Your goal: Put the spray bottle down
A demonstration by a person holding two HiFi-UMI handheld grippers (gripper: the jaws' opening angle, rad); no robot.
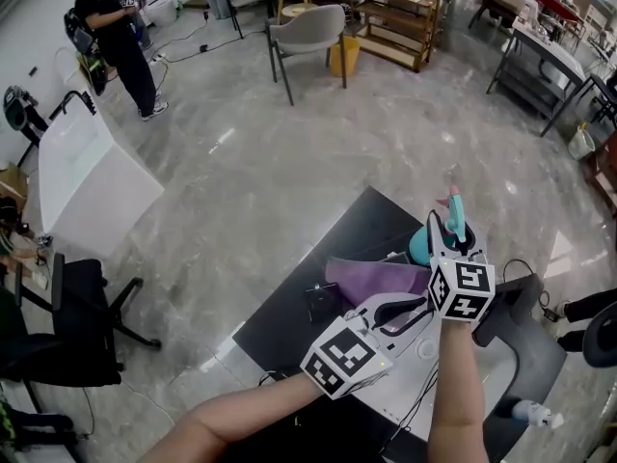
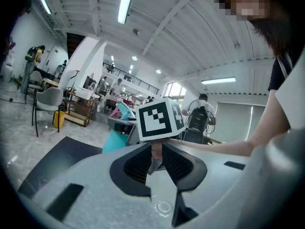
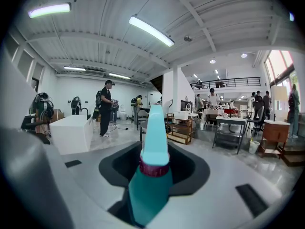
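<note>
My right gripper (image 1: 446, 242) (image 3: 153, 173) is shut on the teal spray bottle (image 1: 453, 216) (image 3: 151, 175). The bottle stands upright with its pale nozzle up, above the black table's (image 1: 308, 302) far right side. A purple cloth (image 1: 374, 278) lies on the table just left of the bottle. My left gripper (image 1: 415, 314) (image 2: 156, 157) sits low beside the right one, its dark pads close together with only a thin slit between them and nothing in it. In the left gripper view the bottle (image 2: 114, 140) shows behind the right gripper's marker cube (image 2: 159, 119).
A small black object (image 1: 321, 303) lies on the table by the cloth. A black office chair (image 1: 58, 331) and a white counter (image 1: 92, 177) stand to the left, a grey chair (image 1: 308, 32) and wooden shelves (image 1: 395, 22) farther off. A person (image 1: 120, 41) stands at the far left.
</note>
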